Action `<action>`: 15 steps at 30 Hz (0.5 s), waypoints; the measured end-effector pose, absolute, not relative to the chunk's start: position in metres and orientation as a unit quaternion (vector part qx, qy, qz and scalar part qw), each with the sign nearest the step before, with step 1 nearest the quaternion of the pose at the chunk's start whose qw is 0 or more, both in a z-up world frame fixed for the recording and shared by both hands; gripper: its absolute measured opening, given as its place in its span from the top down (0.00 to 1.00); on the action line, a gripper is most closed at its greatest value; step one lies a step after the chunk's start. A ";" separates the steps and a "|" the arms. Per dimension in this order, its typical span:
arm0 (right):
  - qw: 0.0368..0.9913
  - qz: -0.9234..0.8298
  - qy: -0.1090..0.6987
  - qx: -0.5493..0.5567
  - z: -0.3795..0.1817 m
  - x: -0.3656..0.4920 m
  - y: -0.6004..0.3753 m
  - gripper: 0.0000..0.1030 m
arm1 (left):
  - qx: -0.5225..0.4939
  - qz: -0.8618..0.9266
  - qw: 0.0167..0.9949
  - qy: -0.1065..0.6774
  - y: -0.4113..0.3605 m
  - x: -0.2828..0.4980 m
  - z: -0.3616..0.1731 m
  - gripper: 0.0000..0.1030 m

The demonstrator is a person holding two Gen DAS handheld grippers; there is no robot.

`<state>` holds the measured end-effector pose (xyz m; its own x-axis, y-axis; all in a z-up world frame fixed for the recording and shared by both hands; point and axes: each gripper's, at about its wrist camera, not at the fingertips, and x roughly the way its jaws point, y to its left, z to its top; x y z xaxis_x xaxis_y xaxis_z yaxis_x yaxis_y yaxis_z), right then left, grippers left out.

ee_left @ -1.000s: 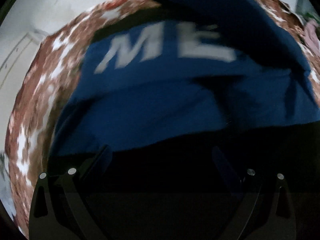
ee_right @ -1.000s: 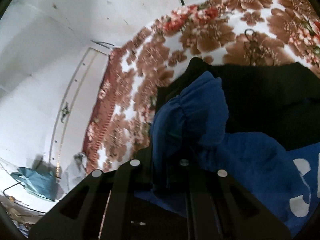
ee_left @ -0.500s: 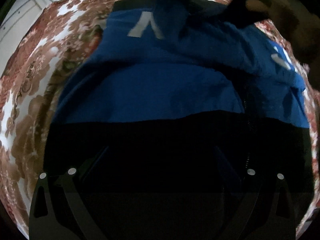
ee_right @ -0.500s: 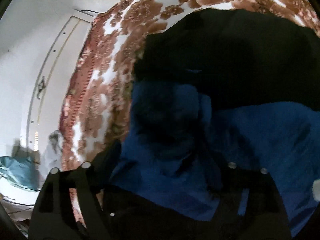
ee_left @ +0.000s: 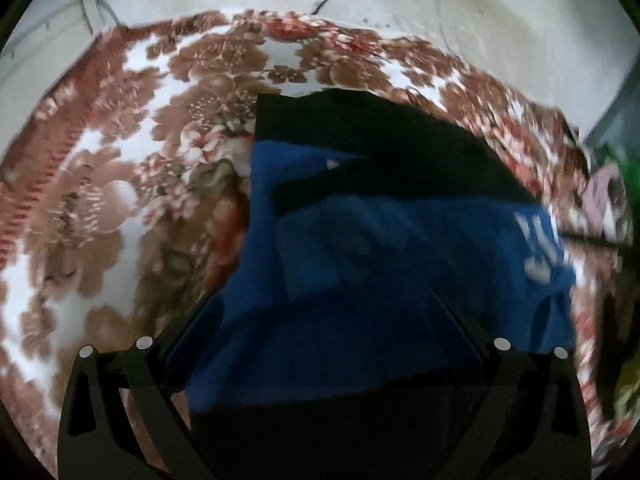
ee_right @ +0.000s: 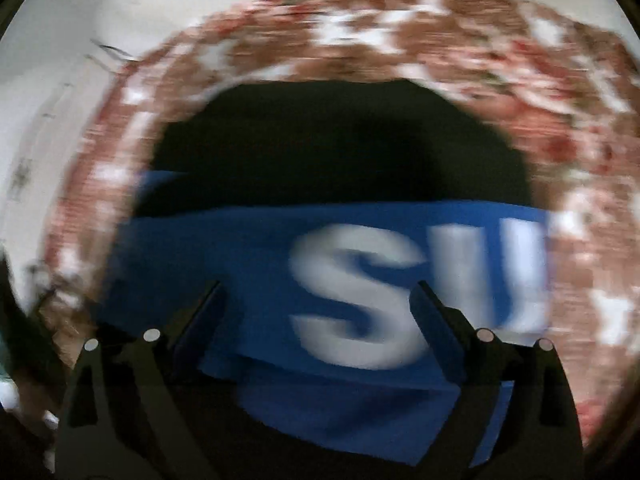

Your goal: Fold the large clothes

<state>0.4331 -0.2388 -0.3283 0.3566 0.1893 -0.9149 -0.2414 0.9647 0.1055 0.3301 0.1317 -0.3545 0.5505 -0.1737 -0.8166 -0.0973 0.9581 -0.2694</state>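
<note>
1. Whitish walls ring a bed-like surface covered by a brown, red and white floral blanket [ee_left: 192, 128]. On it lies the blue and black fabric garment with large white letters [ee_left: 380, 248], bunched toward the blanket's far edge in the left wrist view, with its black part nearest that edge.

2. Your left gripper [ee_left: 324, 308] has its jaws spread wide with nothing between them. It hangs over the blue panel. Your right gripper [ee_right: 316, 300] is likewise spread and empty, over the white lettering [ee_right: 360, 296].

3. Risk: both views are smeared by motion, the right one heavily. If you close a claw at this pace, you may pinch only the top layer, and the layer beneath would trail and undo the fold.

4. Risk: a black band [ee_left: 340, 188] lies slantwise across the blue. I judge it to be an overlapped part of the garment, though blur prevents certainty. Folding over it would leave a lump and a crooked edge.

5. Risk: the garment's right side sits near the blanket's right edge, beside pink and green clutter [ee_left: 608, 188]. A wide sweep there could snag the clutter or drag cloth off the edge.

6. Risk: the blanket is soft, so a low pinch could catch it along with the garment.
</note>
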 end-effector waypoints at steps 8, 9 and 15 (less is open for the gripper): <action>0.821 0.054 0.568 0.002 -0.369 0.430 -0.315 0.11 | -0.154 -0.073 0.836 0.521 0.129 0.389 -0.386 0.33; 0.823 0.050 0.566 0.004 -0.372 0.433 -0.317 0.11 | -0.149 -0.071 0.834 0.527 0.127 0.393 -0.390 0.39; 0.827 0.046 0.560 -0.018 -0.376 0.449 -0.308 0.09 | -0.082 -0.058 0.839 0.535 0.109 0.394 -0.376 0.65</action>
<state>0.4493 -0.3084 -0.3763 0.3683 0.0552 -0.9281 -0.0962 0.9951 0.0210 0.3942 0.1089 -0.3759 0.4200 -0.1852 -0.8884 0.0097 0.9798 -0.1997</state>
